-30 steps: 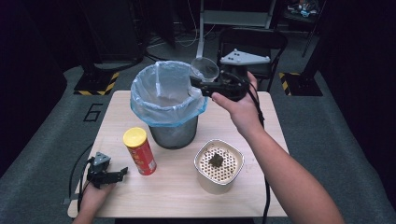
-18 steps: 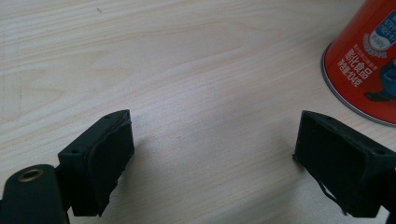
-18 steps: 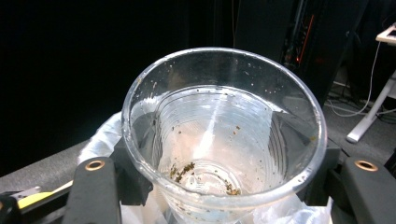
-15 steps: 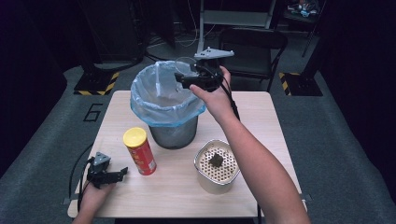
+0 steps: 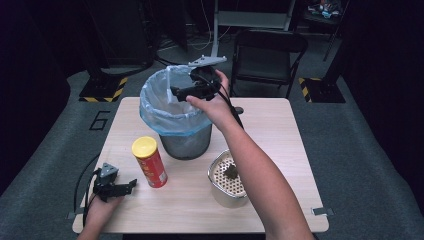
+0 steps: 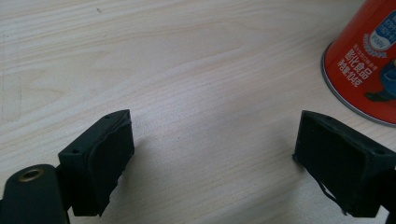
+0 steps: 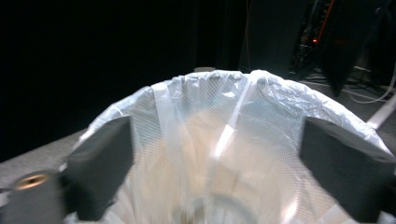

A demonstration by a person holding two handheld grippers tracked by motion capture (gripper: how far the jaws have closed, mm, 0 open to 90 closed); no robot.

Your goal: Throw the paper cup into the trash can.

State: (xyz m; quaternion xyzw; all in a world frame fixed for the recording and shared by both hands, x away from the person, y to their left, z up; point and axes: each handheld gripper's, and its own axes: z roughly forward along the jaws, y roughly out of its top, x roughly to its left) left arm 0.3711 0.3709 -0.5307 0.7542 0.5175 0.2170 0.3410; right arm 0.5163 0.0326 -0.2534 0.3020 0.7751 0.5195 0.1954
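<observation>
The right gripper [image 5: 176, 92] hangs over the mouth of the bin [image 5: 176, 131], which stands at the middle of the table [image 5: 280, 125] with a pale plastic liner [image 5: 155, 112] folded over its rim. Its jaws have just been opening and now stand wide with nothing between them. In the right gripper view a round, clear shape shows low inside the liner [image 7: 224, 140], blurred; it looks like a cup already dropped, though I cannot tell for sure.

The step in hand looks like a release into the bin, and doing it well means keeping the jaws wide and centred over the opening until the item is clear of the pads. Then lift straight up before swinging away, so that neither jaw snags the loose liner or drags it off the rim. A sideways exit risks tipping the light bin.

The left gripper [image 5: 125, 187] rests on the table near its front left corner, jaws wide and empty, just beside the red can [image 5: 149, 161] with the yellow lid. A metal pot [image 5: 227, 181] with a perforated insert stands to the right of the can, well apart from both grippers.
</observation>
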